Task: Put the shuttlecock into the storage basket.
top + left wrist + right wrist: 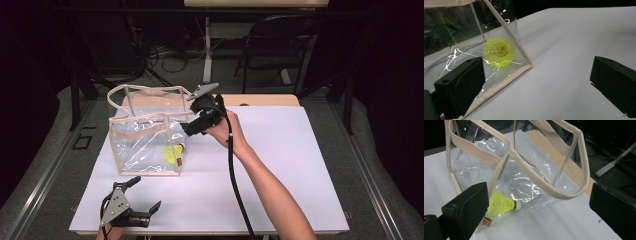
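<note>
Nearest the high camera, at about seven o'clock on the white table, the left gripper rests with its jaws spread wide and nothing between them. Up at about eleven o'clock stands a clear plastic tote bag with beige webbing trim and looped handles, and a yellow shuttlecock lies on its side on the bag's floor, in the near right corner, skirt toward the corner seam and white cork tip pointing away. The right gripper hangs just beside the bag's right wall, at roughly three o'clock from the bag's mouth, its jaws standing fully apart and empty; the shuttlecock sits below and to about eight o'clock of it, inside the plastic. In the right gripper view the shuttlecock lies low between the jaws, beyond the handle loop. By my judgement the shuttlecock is very light, with a springy, easily crushed mesh skirt, so the firm cork end is the safer place to pinch, and gently. The bag looks thin, floppy and slick; its webbing rim or handles should give the surest hold, and it could slide or fold if nudged.
</note>
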{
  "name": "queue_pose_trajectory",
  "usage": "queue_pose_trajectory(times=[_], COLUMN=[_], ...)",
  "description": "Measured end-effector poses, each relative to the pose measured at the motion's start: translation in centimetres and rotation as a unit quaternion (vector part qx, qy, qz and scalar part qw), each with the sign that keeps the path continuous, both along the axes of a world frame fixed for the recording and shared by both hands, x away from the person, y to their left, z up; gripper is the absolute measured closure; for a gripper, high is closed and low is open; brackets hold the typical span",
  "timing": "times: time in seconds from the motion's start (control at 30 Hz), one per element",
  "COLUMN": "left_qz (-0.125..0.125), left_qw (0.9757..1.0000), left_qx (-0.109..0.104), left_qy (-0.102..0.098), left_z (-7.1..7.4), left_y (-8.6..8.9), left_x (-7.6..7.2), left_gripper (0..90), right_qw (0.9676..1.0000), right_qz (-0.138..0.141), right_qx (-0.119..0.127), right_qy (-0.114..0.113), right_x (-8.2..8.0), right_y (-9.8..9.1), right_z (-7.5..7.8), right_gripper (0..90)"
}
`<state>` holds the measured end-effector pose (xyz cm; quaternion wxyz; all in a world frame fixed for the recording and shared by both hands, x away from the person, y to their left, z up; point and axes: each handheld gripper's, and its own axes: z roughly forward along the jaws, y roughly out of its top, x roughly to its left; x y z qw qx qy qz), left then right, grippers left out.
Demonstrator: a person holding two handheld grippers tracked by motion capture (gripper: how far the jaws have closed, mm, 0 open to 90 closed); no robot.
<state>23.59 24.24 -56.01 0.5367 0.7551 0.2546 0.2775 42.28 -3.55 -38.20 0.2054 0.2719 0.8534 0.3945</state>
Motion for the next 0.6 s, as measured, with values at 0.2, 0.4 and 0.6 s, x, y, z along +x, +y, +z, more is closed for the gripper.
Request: queue_pose_trajectory(times=[0.2,0.4,0.6], left_qz=[0.002,0.003,0.002], left_qw=[1.0000,1.0000,1.0000], left_qx=[0.000,-0.002,-0.001], left_qy=[-0.001,-0.001,-0.001], left_z=[0.0,0.0,0.0], left_y=[0.0,0.1,0.1], left_x=[-0.1,-0.1,-0.1], left_gripper=[0.0,0.0,0.0], right_qw=[0.9999,0.9997,0.9994], right_qz=[0.003,0.008,0.014], right_qx=[0.012,0.022,0.033], right_qy=[0.000,-0.001,-0.001], right_x=[-1.2,-2.4,-3.7], right_y=[-1.0,-2.1,-3.3], right_z=[-0.6,-1.3,-2.2], right_gripper=[1.0,0.6,0.5])
